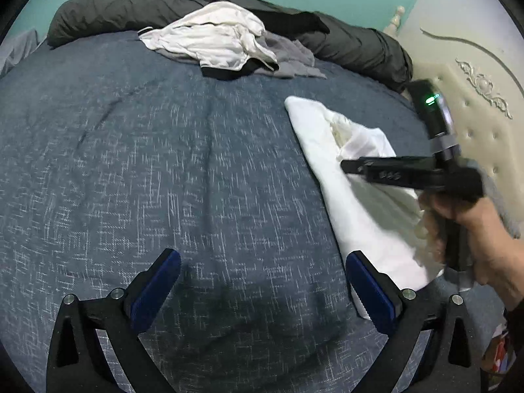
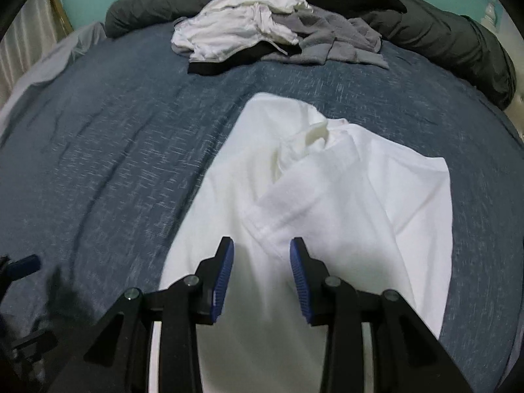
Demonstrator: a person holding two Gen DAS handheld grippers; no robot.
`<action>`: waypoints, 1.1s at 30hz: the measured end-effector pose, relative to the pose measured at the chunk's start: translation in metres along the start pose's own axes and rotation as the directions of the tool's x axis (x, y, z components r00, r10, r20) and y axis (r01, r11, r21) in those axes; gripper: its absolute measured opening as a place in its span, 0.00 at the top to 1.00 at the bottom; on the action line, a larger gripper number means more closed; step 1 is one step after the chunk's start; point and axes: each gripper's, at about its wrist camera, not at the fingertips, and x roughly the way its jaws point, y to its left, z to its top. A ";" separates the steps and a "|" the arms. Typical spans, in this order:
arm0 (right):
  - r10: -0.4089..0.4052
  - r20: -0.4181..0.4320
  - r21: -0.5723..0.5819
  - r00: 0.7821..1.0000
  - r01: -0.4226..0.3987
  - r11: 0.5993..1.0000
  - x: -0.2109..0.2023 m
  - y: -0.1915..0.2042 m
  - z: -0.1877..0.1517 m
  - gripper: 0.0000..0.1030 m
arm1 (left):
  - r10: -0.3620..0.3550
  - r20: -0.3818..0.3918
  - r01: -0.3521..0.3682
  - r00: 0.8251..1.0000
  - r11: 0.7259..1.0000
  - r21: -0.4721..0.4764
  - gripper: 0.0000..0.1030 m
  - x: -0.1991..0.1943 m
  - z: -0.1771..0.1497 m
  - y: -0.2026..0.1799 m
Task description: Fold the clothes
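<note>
Our left tool gapes wide over the blue woven bedspread; our right tool stands partly open, empty, above the rumpled white cotton shirt.

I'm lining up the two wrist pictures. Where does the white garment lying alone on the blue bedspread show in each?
Left wrist: the white garment lies at right, partly behind the right hand-held gripper.
Right wrist: it fills the lower centre, reaching under the open jaws.
Shared landmark: the clothes pile at the far edge of the bedspread.
</note>
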 end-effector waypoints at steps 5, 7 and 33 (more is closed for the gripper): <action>-0.018 0.007 -0.011 1.000 0.018 1.000 0.012 -0.002 0.004 0.78 | -0.011 0.014 0.011 1.000 1.000 0.005 0.00 -0.005 0.001 0.000; -0.001 0.028 -0.017 1.000 0.002 1.000 0.007 -0.004 0.003 0.91 | -0.011 0.012 0.011 1.000 1.000 0.006 0.00 -0.005 0.000 0.000; 0.029 0.008 -0.057 1.000 -0.028 0.998 0.018 0.001 0.008 0.68 | -0.004 0.005 0.004 1.000 1.000 0.020 0.00 0.000 -0.002 -0.002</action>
